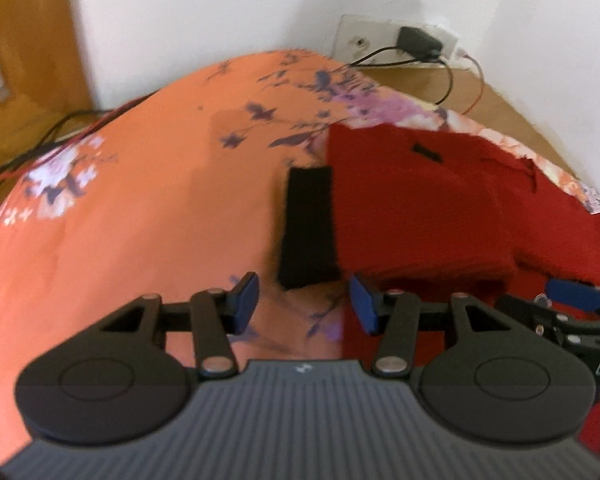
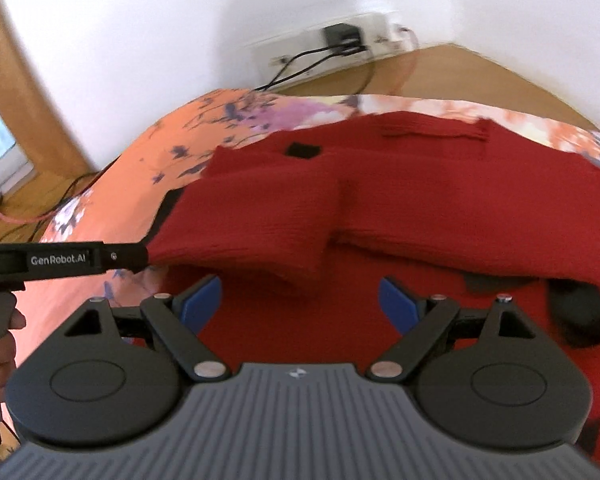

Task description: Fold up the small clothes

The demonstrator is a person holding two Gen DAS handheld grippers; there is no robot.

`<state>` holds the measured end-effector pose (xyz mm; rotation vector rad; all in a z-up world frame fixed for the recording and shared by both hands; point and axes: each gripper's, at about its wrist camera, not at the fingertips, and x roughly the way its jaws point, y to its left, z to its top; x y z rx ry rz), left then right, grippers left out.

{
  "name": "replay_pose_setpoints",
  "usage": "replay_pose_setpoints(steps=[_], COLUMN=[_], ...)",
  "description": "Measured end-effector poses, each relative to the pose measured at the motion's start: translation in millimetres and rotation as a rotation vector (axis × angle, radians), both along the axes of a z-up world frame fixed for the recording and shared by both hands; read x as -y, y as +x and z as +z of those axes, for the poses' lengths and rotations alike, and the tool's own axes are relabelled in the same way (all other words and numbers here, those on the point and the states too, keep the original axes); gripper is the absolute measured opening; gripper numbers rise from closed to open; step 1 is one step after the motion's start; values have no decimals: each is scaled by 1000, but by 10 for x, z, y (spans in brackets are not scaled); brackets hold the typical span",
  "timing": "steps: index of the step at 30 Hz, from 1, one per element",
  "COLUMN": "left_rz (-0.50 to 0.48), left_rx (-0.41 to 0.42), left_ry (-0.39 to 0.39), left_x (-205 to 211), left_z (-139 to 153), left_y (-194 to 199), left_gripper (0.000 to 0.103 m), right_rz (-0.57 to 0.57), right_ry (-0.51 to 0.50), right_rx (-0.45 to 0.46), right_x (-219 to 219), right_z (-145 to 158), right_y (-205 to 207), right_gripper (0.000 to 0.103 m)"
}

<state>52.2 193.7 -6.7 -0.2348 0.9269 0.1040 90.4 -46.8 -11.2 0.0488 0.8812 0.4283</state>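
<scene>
A small red knitted sweater (image 1: 420, 208) with black cuffs lies on an orange floral sheet (image 1: 140, 200). One sleeve is folded across the body, and its black cuff (image 1: 308, 224) sticks out at the left edge. My left gripper (image 1: 303, 303) is open and empty, just in front of that cuff, above the sheet. My right gripper (image 2: 300, 304) is open and empty, low over the red sweater (image 2: 420, 200) with the folded sleeve (image 2: 252, 232) just ahead. The left gripper's body shows at the left of the right wrist view (image 2: 60, 260).
A white wall with a socket strip and a black plug (image 1: 416, 42) stands behind the bed. Black and red cables (image 1: 40, 148) run over the wooden floor at the left. Another black cuff (image 2: 580, 312) lies at the right on the sweater.
</scene>
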Motion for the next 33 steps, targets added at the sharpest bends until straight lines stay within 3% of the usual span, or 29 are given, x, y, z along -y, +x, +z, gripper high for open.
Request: replay_pose_setpoints(steps=[9,18,21,26,28,33], left_rz=[-5,-21,-28,-43,-57,-114], left_rx=[-31,-46,-44,-26,-9,30], left_ry=[-16,-22,-26,-28,-34,-53], left_x=[-196,-226,-211,-170,-147,-17], left_z=[-142,-192,-190,-163,-136,-87], left_y=[-105,-121,-121,-116,-114,-53], left_gripper=[52,52,52,52,52,52], right_rz=[103,178,175,122,88,-25], right_ry=[-78,-199,-235,-171,-127,22], right_rx=[101,164,171,193,200,194], right_x=[-588,-818,-859,-747,-667,-390], right_z=[-53,-249,-330,-279,-212,-18], right_y=[-23,73,90,96,97,130], right_gripper=[90,87,73,20,15,13])
